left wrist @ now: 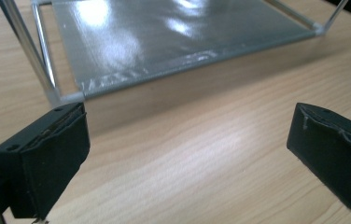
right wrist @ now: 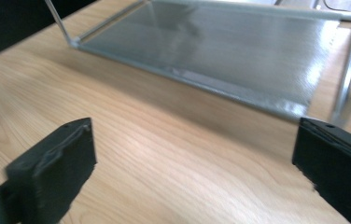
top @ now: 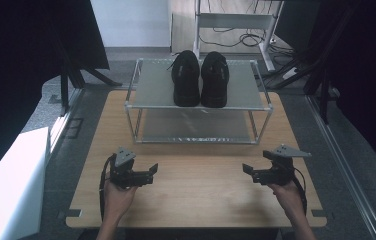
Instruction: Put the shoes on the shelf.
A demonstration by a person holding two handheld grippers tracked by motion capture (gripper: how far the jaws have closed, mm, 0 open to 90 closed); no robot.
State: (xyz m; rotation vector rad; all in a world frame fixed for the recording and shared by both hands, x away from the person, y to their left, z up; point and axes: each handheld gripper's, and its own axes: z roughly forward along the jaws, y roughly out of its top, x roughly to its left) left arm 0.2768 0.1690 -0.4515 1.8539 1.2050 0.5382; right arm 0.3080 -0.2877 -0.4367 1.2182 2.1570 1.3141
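Note:
A pair of black shoes (top: 199,78) stands side by side on the top shelf of a two-tier metal rack (top: 151,95) at the back of the wooden table (top: 196,195). My left gripper (top: 152,172) is held over the table's front left, open, jaws empty and pointing right. My right gripper (top: 246,170) hovers at the front right, open and empty, pointing left. In the left gripper view the left gripper (left wrist: 187,154) frames bare wood with the rack's lower shelf (left wrist: 164,37) beyond. The right gripper (right wrist: 194,163) faces the same lower shelf (right wrist: 220,51) from the other side.
A white box (top: 11,190) sits off the table's left edge. Black curtains hang at both sides. Behind the rack are a white desk frame (top: 236,22) and loose cables (top: 246,40) on the floor. Bare wood lies between the grippers.

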